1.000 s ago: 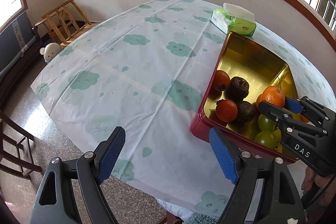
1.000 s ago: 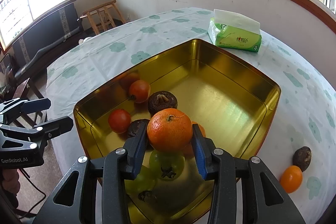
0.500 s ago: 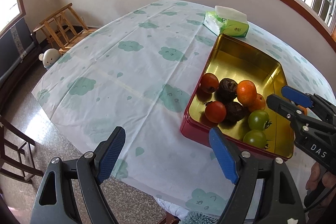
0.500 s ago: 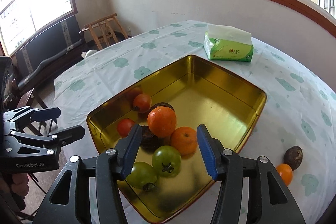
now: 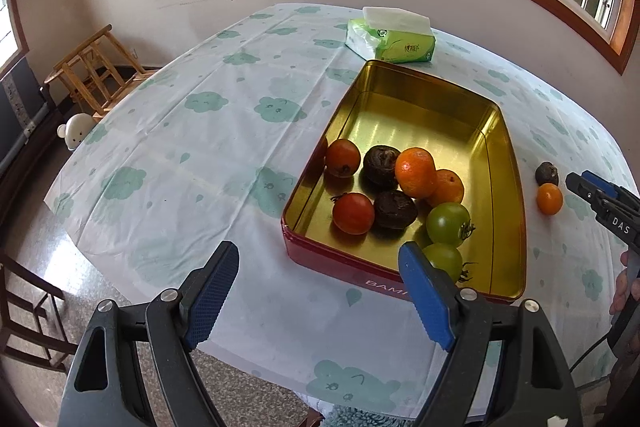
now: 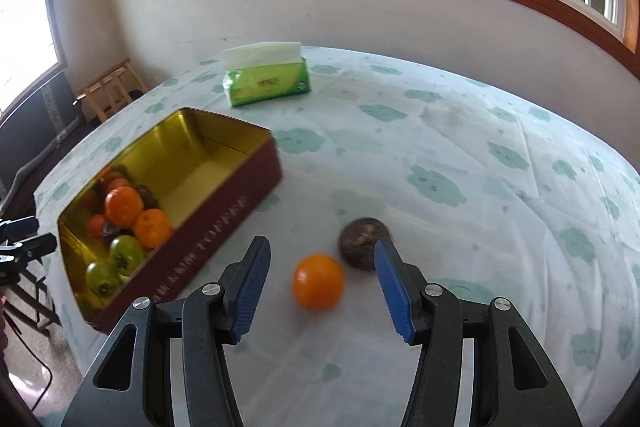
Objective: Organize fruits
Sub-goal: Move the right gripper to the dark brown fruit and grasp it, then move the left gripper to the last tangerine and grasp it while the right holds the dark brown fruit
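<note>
Fingers of the right gripper [image 6: 320, 291] are spread wide around the small round orange fruit [image 6: 319, 286]; left gripper [image 5: 316, 297] also gapes, empty. Lower, centre, squeeze gently.

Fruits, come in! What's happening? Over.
Both grippers open, empty. Right gripper lined up on loose orange beside dark fruit. Eight fruits in tin. Nothing blocking.

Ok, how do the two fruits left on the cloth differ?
The orange fruit is smooth, bright and sits nearer the right gripper, roughly centred between its open jaws. The brown fruit is dark, rough, and lies further off, partly behind one finger. Both are round, similar in size, and outside the tin.
</note>
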Available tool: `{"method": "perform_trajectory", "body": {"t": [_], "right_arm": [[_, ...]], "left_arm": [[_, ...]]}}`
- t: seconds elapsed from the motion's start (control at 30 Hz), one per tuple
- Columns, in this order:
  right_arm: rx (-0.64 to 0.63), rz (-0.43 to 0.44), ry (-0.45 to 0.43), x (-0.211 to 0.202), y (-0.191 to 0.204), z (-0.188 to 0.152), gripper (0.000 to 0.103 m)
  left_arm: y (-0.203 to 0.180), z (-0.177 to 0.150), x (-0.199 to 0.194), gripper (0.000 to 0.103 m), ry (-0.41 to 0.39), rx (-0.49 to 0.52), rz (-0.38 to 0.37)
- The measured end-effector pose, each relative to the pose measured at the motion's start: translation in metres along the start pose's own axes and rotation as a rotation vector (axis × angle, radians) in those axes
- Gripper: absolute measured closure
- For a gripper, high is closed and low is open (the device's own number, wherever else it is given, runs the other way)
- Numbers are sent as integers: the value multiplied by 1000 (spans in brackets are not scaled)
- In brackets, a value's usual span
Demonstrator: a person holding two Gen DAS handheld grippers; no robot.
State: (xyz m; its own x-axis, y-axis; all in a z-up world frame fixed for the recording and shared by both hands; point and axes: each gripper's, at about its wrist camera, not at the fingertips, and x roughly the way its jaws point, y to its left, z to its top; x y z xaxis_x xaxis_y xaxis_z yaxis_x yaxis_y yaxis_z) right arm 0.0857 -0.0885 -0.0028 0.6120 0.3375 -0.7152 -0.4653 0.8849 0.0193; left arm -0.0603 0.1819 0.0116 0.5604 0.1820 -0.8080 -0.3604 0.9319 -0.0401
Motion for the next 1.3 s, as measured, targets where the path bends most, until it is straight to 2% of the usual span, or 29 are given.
{"method": "perform_trajectory", "body": {"t": [0.27,0.53,0.77,1.03,1.13,1.2,1.3], "right_arm": [[9,-34,50,22,-33,-15,48],[-25,14,68,37,-34,-17,48],[-60,47,54,48,-22,-5,48],[-12,93,62,61,-31,6,48],[-11,137,70,62,-33,5,54],[-12,159,83,63,-32,4,61],[-14,168,85,64,-33,3,61]], "left_arm": [[-22,0,5,24,17,52,-17],[-40,4,7,24,26,85,-39],[-57,8,10,24,33,114,-58],[-73,13,14,24,41,139,-70],[-78,14,15,24,43,147,-74],[-81,15,17,24,47,152,-76],[-88,17,20,24,51,160,-81]]}}
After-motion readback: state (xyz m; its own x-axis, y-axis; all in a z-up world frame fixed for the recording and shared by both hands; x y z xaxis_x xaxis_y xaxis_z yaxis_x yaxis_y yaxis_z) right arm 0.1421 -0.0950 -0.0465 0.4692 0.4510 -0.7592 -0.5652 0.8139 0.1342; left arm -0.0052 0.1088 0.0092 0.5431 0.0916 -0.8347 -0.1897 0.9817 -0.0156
